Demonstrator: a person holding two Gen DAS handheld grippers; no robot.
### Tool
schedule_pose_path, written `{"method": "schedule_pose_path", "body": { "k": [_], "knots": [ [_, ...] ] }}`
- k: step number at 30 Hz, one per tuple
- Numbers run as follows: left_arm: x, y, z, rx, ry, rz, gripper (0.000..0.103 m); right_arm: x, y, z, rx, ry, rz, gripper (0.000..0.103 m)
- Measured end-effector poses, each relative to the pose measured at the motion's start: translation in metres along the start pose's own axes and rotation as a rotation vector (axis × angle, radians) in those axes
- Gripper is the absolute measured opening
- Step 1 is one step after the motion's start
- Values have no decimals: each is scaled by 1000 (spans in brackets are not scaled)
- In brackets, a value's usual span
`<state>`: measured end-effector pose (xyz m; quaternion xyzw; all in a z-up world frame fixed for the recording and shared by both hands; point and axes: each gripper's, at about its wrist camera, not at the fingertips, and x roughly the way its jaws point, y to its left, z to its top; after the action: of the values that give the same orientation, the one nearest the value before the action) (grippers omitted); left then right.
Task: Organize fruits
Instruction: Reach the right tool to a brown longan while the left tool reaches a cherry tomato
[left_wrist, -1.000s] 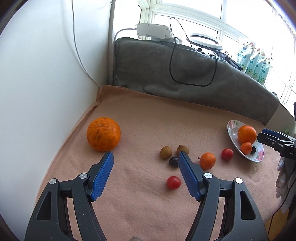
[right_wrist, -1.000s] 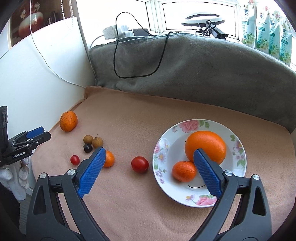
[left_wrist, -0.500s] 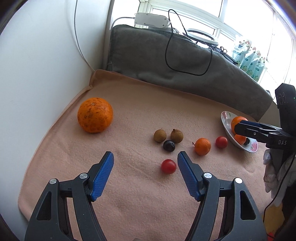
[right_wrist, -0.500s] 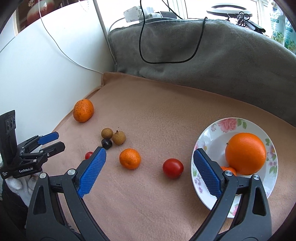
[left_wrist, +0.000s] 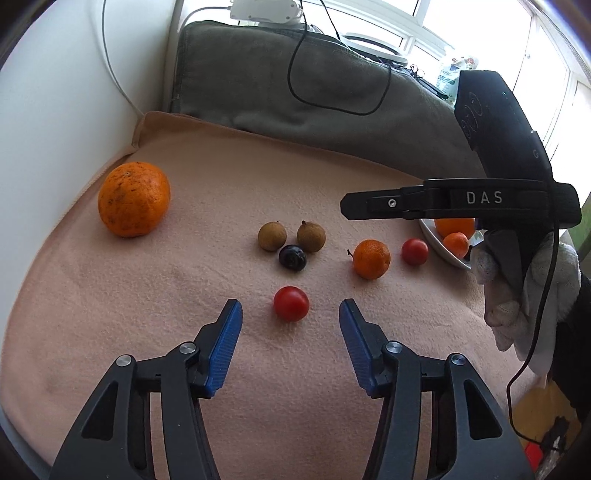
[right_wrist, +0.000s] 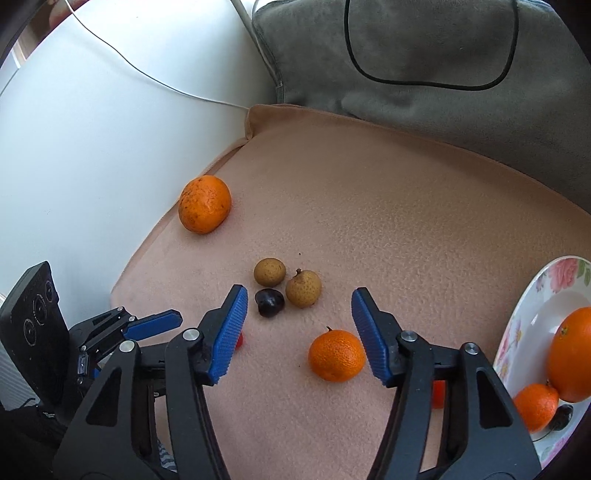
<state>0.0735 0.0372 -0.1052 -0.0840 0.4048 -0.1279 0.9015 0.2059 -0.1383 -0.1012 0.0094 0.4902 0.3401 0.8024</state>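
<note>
Left tongs (left_wrist: 290, 320), narrowing, unloaded: centre over round red cherry tomato (left_wrist: 291, 303); right tongs (right_wrist: 295, 301), narrowing, unloaded: straddle small stemmed orange mandarin (right_wrist: 337, 355) before closing.

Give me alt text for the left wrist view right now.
The left hand-held gripper hangs open over a cherry tomato on the peach blanket. Beyond lie a dark fruit, two longans and a mandarin; the right hand-held gripper enters from the right.
</note>
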Motion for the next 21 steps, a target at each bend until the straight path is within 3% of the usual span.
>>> {"method": "schedule_pose_path", "body": {
  "k": [8, 21],
  "knots": [
    [17, -3, 0, -4, 32, -20, 50, 31, -13, 14, 81, 71, 52, 53],
    [31, -1, 1, -11, 55, -17, 44, 49, -13, 15, 74, 127, 37, 47]
  ]
}}
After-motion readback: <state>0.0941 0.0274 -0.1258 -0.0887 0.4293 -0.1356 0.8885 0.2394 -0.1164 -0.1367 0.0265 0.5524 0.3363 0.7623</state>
